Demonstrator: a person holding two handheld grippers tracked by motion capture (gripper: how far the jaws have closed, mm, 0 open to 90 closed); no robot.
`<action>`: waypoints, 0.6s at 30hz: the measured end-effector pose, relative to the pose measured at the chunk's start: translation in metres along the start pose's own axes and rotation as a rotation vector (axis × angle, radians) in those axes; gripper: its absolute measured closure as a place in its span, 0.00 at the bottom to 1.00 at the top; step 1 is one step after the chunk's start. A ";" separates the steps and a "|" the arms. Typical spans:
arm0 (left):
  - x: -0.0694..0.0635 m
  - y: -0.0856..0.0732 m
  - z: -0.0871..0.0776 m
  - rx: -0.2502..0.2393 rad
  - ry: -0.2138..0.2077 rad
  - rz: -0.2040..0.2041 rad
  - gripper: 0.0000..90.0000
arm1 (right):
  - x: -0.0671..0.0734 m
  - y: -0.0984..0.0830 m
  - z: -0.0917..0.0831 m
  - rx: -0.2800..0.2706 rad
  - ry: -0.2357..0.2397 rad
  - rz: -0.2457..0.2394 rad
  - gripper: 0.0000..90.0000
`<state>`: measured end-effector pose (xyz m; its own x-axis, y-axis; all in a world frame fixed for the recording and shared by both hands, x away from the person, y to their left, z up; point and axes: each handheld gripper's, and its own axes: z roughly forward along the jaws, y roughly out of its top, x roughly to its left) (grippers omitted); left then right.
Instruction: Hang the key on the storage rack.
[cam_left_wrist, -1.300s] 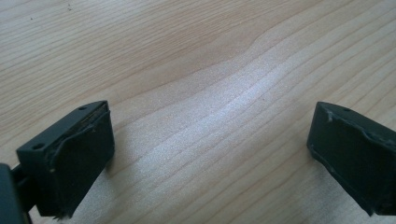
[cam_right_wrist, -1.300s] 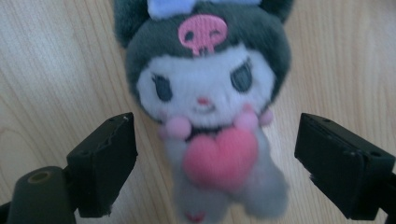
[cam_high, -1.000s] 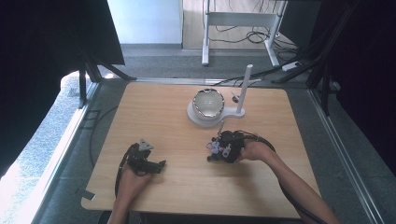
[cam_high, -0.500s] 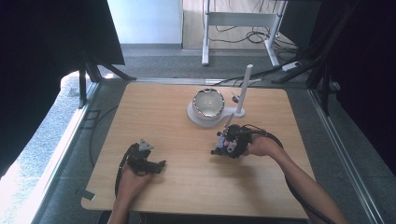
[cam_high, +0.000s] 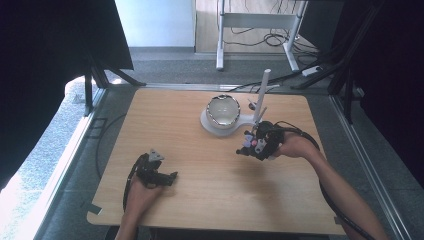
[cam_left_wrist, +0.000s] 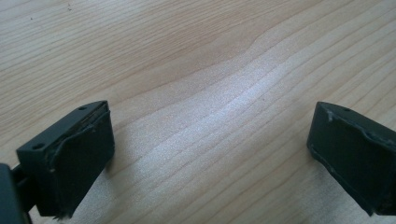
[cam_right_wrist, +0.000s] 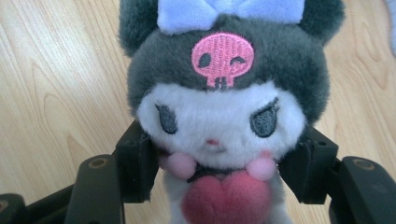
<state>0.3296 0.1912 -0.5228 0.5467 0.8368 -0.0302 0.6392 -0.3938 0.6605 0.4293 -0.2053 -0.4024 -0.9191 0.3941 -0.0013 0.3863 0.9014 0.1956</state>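
My right gripper is shut on a small plush toy with a dark grey hood, a pink skull patch, a white face and a pink heart on its chest. The black pads press its neck from both sides. In the high view the plush toy hangs above the wooden table, right of centre, just in front of the white stand. My left gripper rests low at the front left. In its own view the left gripper stands open over bare wood.
A shiny metal bowl sits on a white stand base at the back middle, with a slanted white post beside it. Cables trail from both grippers. Beyond the table's far edge is a white frame and floor cables.
The right hand has lifted off the table and moved back and to the right with the plush toy in its jaws. The left hand has stayed put.
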 end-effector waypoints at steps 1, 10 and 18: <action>0.000 0.000 0.000 0.000 0.000 0.000 0.01 | -0.001 -0.001 -0.002 0.000 -0.001 0.005 0.40; 0.000 0.000 0.000 -0.003 0.001 -0.001 0.01 | -0.011 -0.006 -0.023 0.000 -0.015 0.037 0.40; 0.000 0.000 0.000 -0.003 0.001 -0.001 0.01 | -0.028 -0.015 -0.048 -0.020 -0.027 0.091 0.41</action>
<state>0.3298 0.1911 -0.5230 0.5459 0.8373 -0.0299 0.6377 -0.3921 0.6631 0.4455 -0.2383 -0.3578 -0.8779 0.4788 -0.0089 0.4658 0.8581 0.2159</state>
